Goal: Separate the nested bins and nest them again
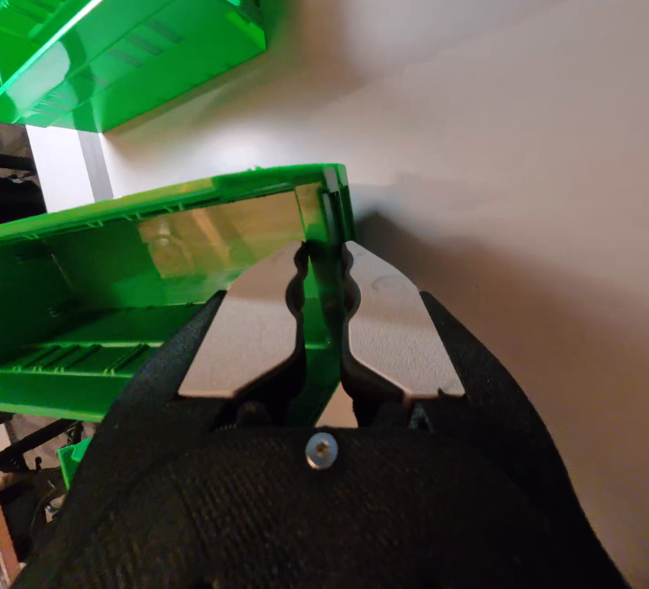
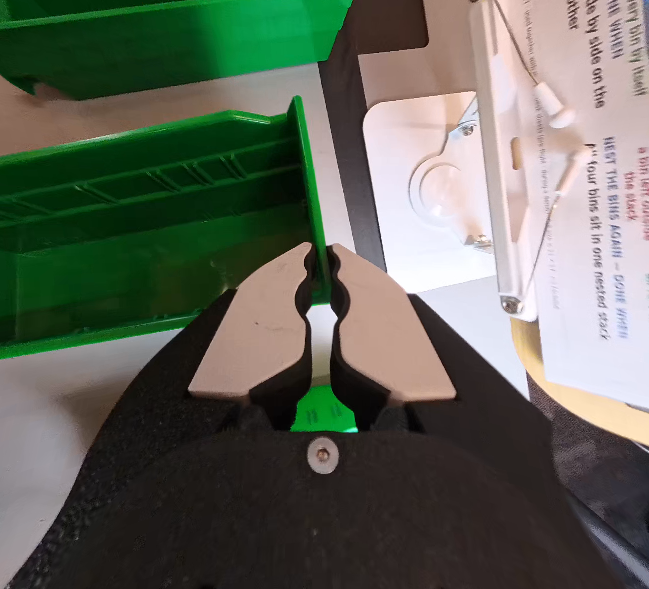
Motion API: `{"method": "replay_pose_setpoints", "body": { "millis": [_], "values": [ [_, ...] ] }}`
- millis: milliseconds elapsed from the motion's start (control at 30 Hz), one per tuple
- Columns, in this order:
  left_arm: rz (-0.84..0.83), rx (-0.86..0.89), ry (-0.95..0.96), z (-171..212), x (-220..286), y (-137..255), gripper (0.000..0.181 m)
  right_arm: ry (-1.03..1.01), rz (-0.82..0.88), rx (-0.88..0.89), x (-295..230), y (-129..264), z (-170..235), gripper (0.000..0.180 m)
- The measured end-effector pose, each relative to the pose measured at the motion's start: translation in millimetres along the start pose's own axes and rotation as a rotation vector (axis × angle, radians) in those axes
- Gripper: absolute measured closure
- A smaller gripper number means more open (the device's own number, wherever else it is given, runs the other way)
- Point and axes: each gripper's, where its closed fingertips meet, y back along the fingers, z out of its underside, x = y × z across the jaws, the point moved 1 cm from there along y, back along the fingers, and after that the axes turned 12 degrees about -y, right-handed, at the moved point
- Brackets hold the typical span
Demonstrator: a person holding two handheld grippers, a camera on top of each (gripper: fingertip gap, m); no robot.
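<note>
In the left wrist view my left gripper (image 1: pixel 325 249) is shut on the end wall of a green bin (image 1: pixel 105 291), which is held tilted above the white table. Another green bin (image 1: pixel 133 45) lies beyond it at the upper left. In the right wrist view my right gripper (image 2: pixel 321 250) is shut on the thin end wall of a green bin (image 2: pixel 140 238), whose ribbed side faces the camera. A second green bin (image 2: pixel 168 27) stands on the table just beyond it. I cannot tell whether both grippers hold the same bin.
The white table (image 1: pixel 456 115) stretches to the right in the left wrist view. In the right wrist view a printed instruction sheet on a clipboard (image 2: pixel 579 150) and a white plastic fitting (image 2: pixel 432 192) lie to the right, past a dark strip (image 2: pixel 347 115). Another green piece (image 2: pixel 323 410) shows below the fingers. The grippers' ends are close to 30 centimetres from one another.
</note>
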Motion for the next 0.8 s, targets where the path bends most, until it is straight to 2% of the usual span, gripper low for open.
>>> {"method": "replay_pose_setpoints", "body": {
  "millis": [33,133,267,333,433,667,800],
  "values": [
    [-0.004,-0.001,-0.001,-1,-1,1,0.163,0.005,0.016,0.003,1,3,1,0.175],
    [-0.016,0.004,0.006,-3,-3,8,0.163,0.008,0.032,0.044,1,13,1,0.174],
    [-0.043,0.009,0.018,-2,-10,20,0.164,-0.059,-0.027,0.219,-1,32,-13,0.175],
    [-0.018,0.000,0.017,2,-7,20,0.164,-0.035,0.025,0.126,4,21,0,0.174],
    [-0.023,-0.017,0.015,7,-3,16,0.165,-0.052,-0.027,0.231,-3,21,-11,0.176],
    [-0.001,-0.043,0.030,21,5,10,0.165,-0.006,0.056,0.151,4,-4,5,0.173],
    [0.008,-0.037,0.041,23,7,13,0.165,-0.037,0.029,0.160,3,-9,5,0.174]
  ]
}}
